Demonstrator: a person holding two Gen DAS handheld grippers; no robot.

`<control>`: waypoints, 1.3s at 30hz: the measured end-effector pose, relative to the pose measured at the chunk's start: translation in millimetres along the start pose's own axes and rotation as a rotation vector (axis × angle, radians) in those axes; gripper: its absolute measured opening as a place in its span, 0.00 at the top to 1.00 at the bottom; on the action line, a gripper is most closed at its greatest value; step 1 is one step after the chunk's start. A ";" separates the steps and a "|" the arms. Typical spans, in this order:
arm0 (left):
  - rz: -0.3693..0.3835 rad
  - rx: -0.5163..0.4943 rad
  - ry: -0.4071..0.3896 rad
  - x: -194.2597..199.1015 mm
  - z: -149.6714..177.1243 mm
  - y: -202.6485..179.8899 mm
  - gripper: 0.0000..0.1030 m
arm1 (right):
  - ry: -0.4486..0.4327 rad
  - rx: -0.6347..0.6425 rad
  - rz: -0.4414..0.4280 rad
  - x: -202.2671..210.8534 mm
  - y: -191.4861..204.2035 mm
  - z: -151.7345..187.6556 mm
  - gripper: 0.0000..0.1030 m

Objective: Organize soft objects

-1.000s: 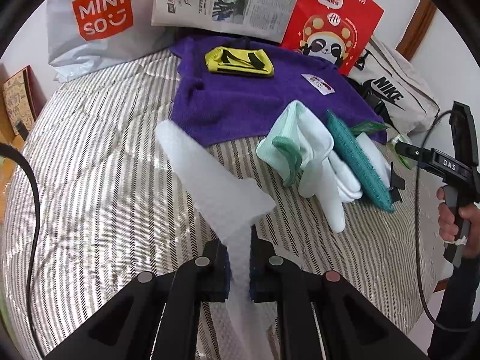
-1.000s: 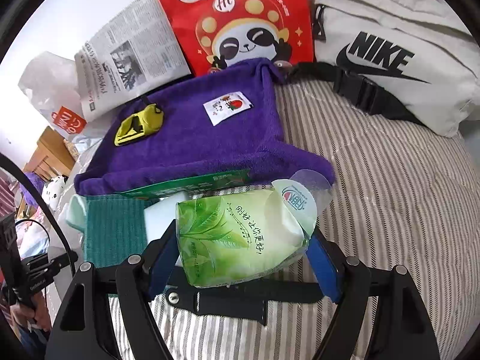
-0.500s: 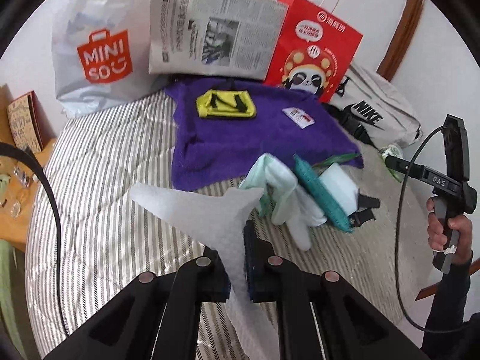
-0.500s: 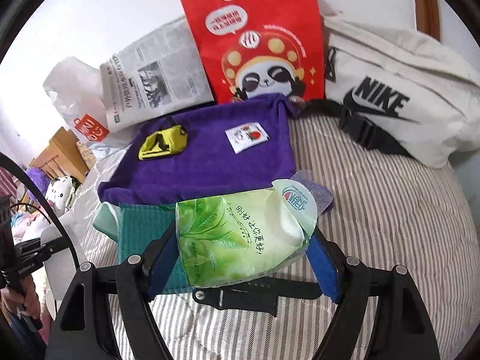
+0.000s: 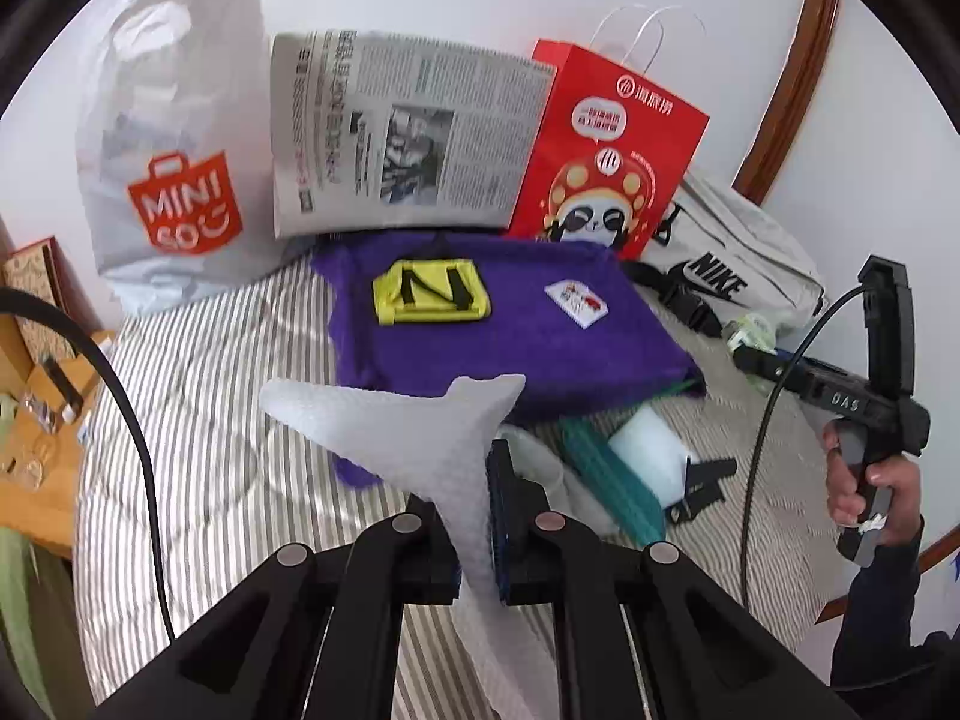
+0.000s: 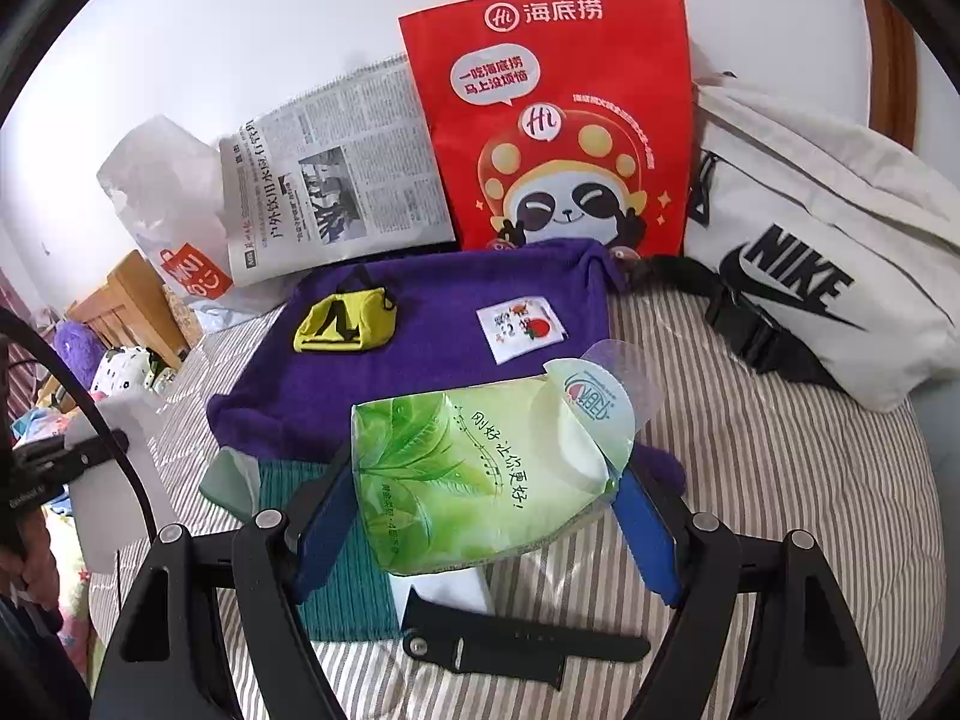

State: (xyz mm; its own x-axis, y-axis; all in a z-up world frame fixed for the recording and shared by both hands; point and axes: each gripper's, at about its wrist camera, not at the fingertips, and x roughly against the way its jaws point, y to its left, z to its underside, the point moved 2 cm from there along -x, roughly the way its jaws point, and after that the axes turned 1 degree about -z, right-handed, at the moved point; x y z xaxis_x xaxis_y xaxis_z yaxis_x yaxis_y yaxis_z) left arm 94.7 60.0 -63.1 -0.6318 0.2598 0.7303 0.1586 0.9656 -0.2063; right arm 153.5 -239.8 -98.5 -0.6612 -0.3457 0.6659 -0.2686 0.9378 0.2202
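The left gripper (image 5: 477, 516) has its jaws pinched tight on a thin white foam sheet (image 5: 414, 438), which sticks up and fans out above the fingers, hiding part of the purple towel (image 5: 540, 348) and whatever lies right behind it; the sheet's lower end runs down between the black arms and out of sight. The right gripper (image 6: 489, 516) stands wide, its blue pads (image 6: 327, 516) pressed against both ends of a green tissue pack (image 6: 480, 468) lifted clear of the striped bedding (image 6: 780, 480). That pack covers most of a white block beneath it, and of the teal cloth (image 6: 348, 588) only a strip shows. A black strap (image 6: 516, 648) lies on the bedding just below. On the towel sit a yellow pouch (image 6: 348, 324) and a small printed packet (image 6: 528, 327). A red panda bag (image 6: 558, 132), a newspaper (image 6: 336, 180) and a white Nike bag (image 6: 828, 264) lean at the back; the Miniso bag (image 5: 174, 180) is half lost behind the newspaper from the right side.
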 end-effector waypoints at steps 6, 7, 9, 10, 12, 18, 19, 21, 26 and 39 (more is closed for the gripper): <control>-0.017 -0.019 -0.019 -13.1 -30.9 2.2 0.92 | -0.006 0.007 0.007 -13.8 -1.1 -22.3 0.23; -0.016 -0.024 -0.022 -16.9 -35.9 2.5 0.92 | -0.008 0.007 0.009 -17.0 -1.7 -26.6 0.23; -0.025 -0.024 -0.030 -26.9 -46.1 4.2 0.92 | -0.008 0.004 0.019 -25.3 -4.3 -34.5 0.23; -0.027 -0.022 -0.029 -34.2 -51.9 5.6 0.92 | -0.004 0.004 0.028 -30.6 -5.2 -38.0 0.23; -0.018 -0.012 -0.029 -45.5 -60.6 8.5 0.92 | 0.001 0.005 0.044 -40.4 -7.0 -42.9 0.23; 0.006 -0.008 -0.018 -78.9 -82.5 10.7 0.92 | 0.048 0.001 0.066 -75.4 -13.1 -49.8 0.23; 0.006 -0.010 -0.015 -83.9 -85.5 10.8 0.92 | 0.058 0.000 0.068 -81.1 -14.0 -50.1 0.23; 0.014 -0.013 -0.011 -93.8 -91.4 11.6 0.92 | 0.085 0.003 0.071 -93.3 -14.9 -50.8 0.23; 0.024 0.002 0.011 -125.0 -102.3 20.7 0.92 | 0.133 0.031 0.096 -118.3 -13.4 -46.7 0.23; 0.019 -0.049 0.144 -188.2 -80.9 26.2 0.92 | 0.190 0.059 0.116 -147.6 -16.0 -34.7 0.23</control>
State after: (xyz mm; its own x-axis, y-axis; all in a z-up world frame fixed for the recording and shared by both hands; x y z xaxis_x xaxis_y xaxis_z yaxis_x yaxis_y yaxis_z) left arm 279.2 37.6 -153.2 -0.5132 0.2740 0.8134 0.2088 0.9591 -0.1913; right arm 279.7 -202.7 -175.6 -0.5477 -0.2177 0.8078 -0.2427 0.9654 0.0956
